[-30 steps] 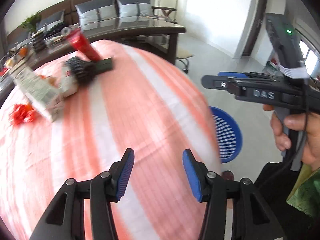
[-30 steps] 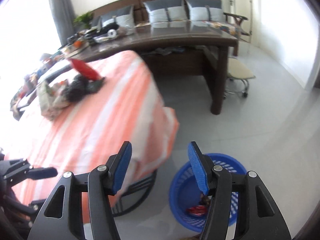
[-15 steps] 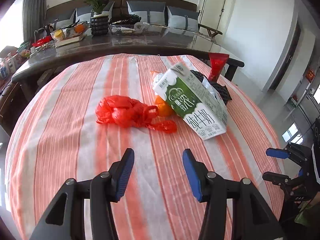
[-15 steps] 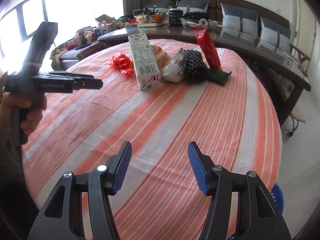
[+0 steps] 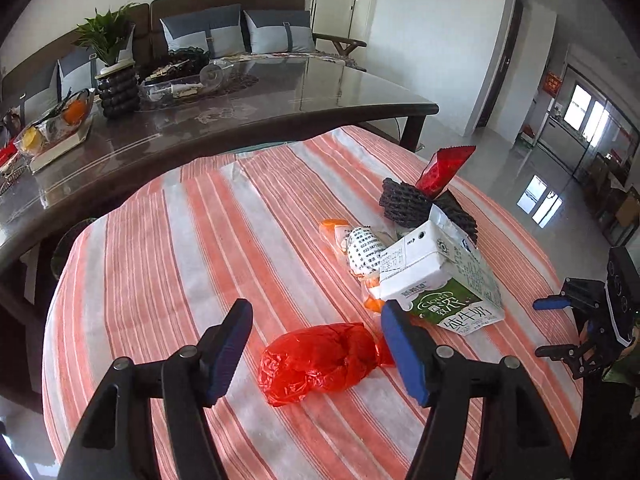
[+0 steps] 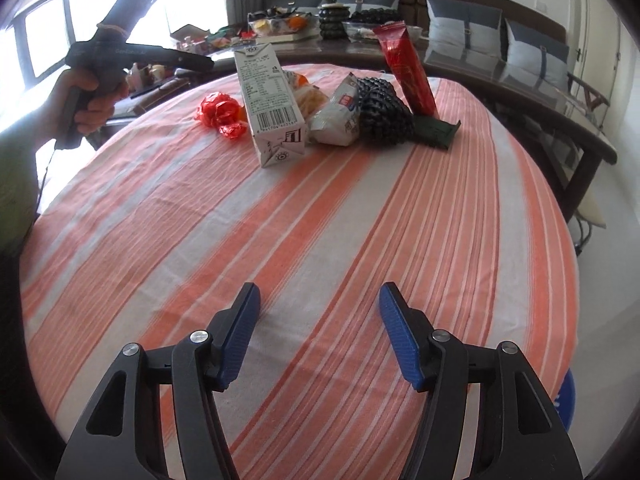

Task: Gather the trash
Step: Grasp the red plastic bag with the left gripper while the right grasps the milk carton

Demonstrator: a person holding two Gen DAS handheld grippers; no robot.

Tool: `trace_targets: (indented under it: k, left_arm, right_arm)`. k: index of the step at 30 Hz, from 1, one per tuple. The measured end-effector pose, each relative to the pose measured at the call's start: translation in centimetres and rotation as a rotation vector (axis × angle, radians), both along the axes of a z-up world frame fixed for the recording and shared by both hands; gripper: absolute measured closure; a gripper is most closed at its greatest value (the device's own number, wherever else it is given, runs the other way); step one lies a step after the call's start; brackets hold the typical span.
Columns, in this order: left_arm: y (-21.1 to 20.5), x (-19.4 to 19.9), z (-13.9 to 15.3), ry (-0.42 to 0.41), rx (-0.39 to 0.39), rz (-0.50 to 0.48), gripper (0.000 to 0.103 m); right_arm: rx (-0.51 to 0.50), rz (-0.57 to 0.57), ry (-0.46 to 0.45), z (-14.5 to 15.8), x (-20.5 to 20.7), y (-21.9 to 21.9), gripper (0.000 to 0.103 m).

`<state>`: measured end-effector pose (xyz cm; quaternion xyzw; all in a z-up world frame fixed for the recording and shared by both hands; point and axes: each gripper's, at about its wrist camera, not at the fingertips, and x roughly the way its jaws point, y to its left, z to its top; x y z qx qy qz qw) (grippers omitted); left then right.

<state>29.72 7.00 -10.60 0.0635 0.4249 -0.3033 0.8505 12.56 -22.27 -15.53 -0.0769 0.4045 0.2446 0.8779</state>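
Right now the left gripper [image 5: 316, 352] is hanging just above the crumpled red plastic bag [image 5: 320, 362], its jaws having just been opening and now standing apart on either side of the bag without pressing it. This looks like the reach for the next piece of trash, and the next move is calling for a short drop onto the striped tabletop [image 5: 168, 264] and a squeeze on the soft, crackly plastic, which will likely be giving way and slipping unless taken around its bulk.

Just beyond the bag, a milk carton [image 5: 444, 284] is lying on its side, nearly touching the bag's tail, so the right-hand finger is having little room there. Behind it a printed white wrapper [image 5: 362, 252], a black mesh bundle [image 5: 404, 204] and a tall red packet [image 5: 444, 168] are sitting close together.

Meanwhile the right gripper [image 6: 320, 332] is hovering over bare cloth well short of the pile, jaws apart and empty; a sliver of the blue basket [image 6: 568, 396] is showing past the tabletop's near-right edge. Open cloth is lying to the left, and a dark glass table [image 5: 280, 92] is standing close behind.
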Motion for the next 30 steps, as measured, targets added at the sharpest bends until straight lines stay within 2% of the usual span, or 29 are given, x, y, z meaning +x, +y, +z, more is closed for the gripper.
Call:
trace_targets:
  k: [4,8,11,13,15,18,20,25,27,28,30]
  left_arm:
    - [-0.5,0.5,-2.3,0.167,-0.018,-0.136,0.035]
    - [0.3,-2.3,-2.9,0.238,0.041,-0.235,0.035]
    - [0.9,-4.2,-2.7,0.201,0.077,-0.233,0.035]
    - [1.4,-4.2,-3.0,0.144,0.087,-0.163,0.035]
    - [1.6,-3.7,-3.6,0.127,0.079,-0.112,0.035]
    - [0.5,-4.2,-4.7,0.139,0.088,-0.13,0.035]
    - [-0.5,-5.2,-4.7,0.091,0.124,-0.153,0.035]
    - [-1.3,-7.1,-4.7,0.074,0.107,-0.166,0.036]
    - [-0.9,-7.5,-4.6,0.071,0.076,-0.127,0.047]
    - [-0.5,-7.7,-4.6,0.072,0.058,-0.102,0.059]
    - [0.3,-8.2,-4.5,0.083,0.022,-0.048,0.067]
  right_arm:
    - [-0.007,-0.015,-0.026,-0.2,-0.2,0.2,0.036]
    - [-0.004,-0.022,-0.023,-0.1,-0.1,0.2,0.035]
    - [0.014,-0.025,-0.006,0.0,0.3,0.0,0.035]
    - [0.035,-0.028,0.01,0.1,0.8,-0.1,0.034]
    - [0.042,-0.023,0.026,0.2,1.6,0.2,0.034]
    - [0.055,0.016,0.069,0.4,3.1,1.4,0.033]
    - [0.061,0.046,0.086,0.5,4.1,2.4,0.032]
    - [0.034,0.101,0.077,0.3,6.9,5.2,0.032]
    - [0.042,0.111,0.073,0.3,8.1,6.2,0.032]
    - [0.045,0.109,0.066,0.2,8.6,6.6,0.032]
    - [0.052,0.11,0.058,0.2,9.5,7.4,0.032]
